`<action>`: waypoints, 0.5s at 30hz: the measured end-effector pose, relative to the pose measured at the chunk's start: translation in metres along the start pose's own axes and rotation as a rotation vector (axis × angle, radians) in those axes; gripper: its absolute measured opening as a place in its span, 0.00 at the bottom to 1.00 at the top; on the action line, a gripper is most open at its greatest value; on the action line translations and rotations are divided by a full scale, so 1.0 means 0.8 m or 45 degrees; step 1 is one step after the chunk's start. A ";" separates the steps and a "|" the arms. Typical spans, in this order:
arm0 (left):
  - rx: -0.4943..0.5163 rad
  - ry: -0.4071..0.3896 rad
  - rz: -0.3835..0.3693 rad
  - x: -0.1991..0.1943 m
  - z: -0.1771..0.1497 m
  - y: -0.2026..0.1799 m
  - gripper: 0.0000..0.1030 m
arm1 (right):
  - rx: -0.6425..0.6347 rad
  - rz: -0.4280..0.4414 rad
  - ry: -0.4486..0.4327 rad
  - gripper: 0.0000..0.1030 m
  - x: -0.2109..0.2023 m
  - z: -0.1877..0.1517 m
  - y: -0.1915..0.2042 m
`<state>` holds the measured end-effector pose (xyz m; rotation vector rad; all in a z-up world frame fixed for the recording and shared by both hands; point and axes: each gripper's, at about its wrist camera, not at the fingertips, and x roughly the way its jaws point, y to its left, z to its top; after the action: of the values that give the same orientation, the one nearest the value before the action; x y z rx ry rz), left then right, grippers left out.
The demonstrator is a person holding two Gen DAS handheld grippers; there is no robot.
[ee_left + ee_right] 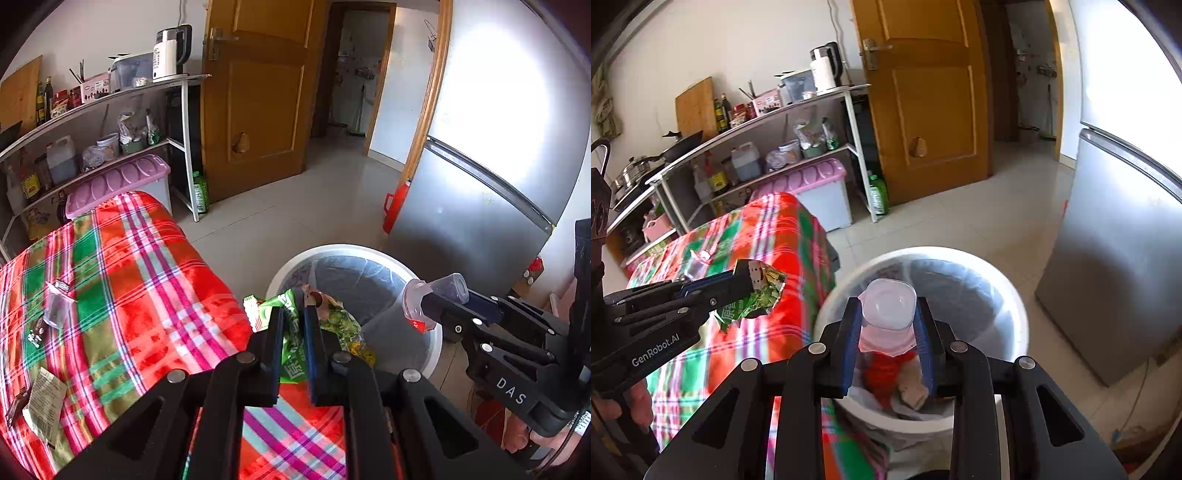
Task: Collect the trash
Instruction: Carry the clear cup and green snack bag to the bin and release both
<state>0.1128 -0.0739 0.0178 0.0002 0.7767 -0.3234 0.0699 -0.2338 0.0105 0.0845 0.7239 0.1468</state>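
My left gripper (293, 314) is shut on a green snack wrapper (291, 343) and holds it at the edge of the plaid-covered table, beside the white trash bin (436, 343). The wrapper also shows in the right wrist view (757, 299). My right gripper (888, 314) is shut on a clear plastic cup (888, 306) and holds it over the bin (1015, 306), which is lined with a clear bag. The cup also shows in the left wrist view (436, 295). More wrappers (55, 306) and a paper packet (46, 406) lie on the plaid cloth (147, 280).
A silver fridge (491, 184) stands right of the bin. A metal shelf (110, 96) with a kettle, bottles and bags, and a pink-lidded box (118, 181), stand behind the table. A wooden door (258, 92) and tiled floor lie beyond.
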 end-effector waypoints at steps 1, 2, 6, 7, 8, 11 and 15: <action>0.004 0.010 -0.005 0.006 0.000 -0.006 0.11 | 0.006 -0.008 0.001 0.29 0.000 0.000 -0.007; 0.010 0.019 -0.013 0.012 0.001 -0.012 0.11 | 0.011 -0.017 0.006 0.29 0.001 -0.001 -0.015; 0.027 0.062 -0.035 0.035 -0.001 -0.029 0.11 | 0.029 -0.047 0.041 0.29 0.011 -0.001 -0.037; 0.029 0.076 -0.032 0.041 -0.001 -0.032 0.11 | 0.033 -0.050 0.054 0.29 0.015 -0.003 -0.043; 0.026 0.092 -0.037 0.048 -0.002 -0.034 0.11 | 0.034 -0.052 0.068 0.29 0.020 -0.005 -0.048; 0.017 0.135 -0.040 0.068 -0.004 -0.039 0.11 | 0.039 -0.069 0.110 0.29 0.034 -0.010 -0.059; 0.024 0.176 -0.034 0.087 -0.005 -0.045 0.12 | 0.049 -0.072 0.163 0.29 0.055 -0.016 -0.069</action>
<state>0.1464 -0.1273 -0.0289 0.0298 0.9114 -0.3588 0.0996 -0.2810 -0.0352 0.0920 0.8566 0.0845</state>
